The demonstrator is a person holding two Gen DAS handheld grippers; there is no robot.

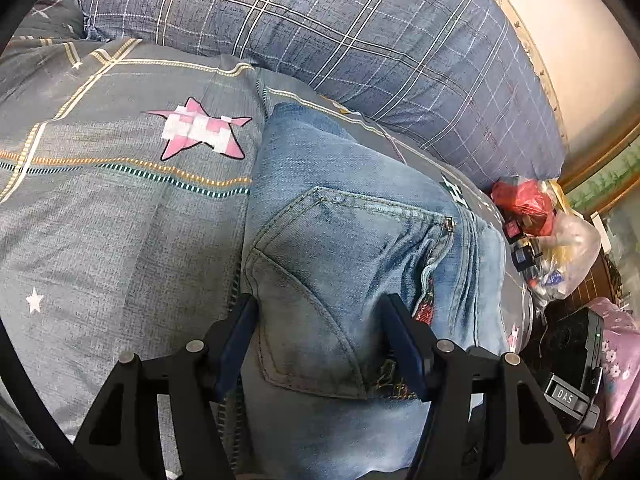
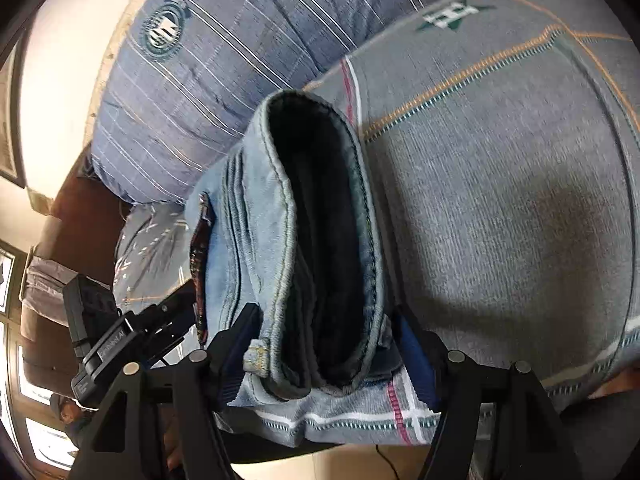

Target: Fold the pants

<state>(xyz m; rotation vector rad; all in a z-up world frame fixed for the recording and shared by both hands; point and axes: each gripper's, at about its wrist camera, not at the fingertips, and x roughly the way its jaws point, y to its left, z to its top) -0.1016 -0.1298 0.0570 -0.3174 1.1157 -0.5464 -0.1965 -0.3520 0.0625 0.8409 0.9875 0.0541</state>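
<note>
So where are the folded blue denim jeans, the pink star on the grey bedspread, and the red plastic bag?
folded blue denim jeans [image 1: 352, 248], left wrist view, back pocket.
pink star [image 1: 200, 130], left wrist view, centre of print.
red plastic bag [image 1: 524, 204], left wrist view, crumpled top.

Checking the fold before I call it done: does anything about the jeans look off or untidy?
Mostly neat: the jeans lie as a compact bundle on the grey bedspread. One oddity: in the right wrist view the waistband gapes open instead of lying flat, showing the dark lining.
</note>
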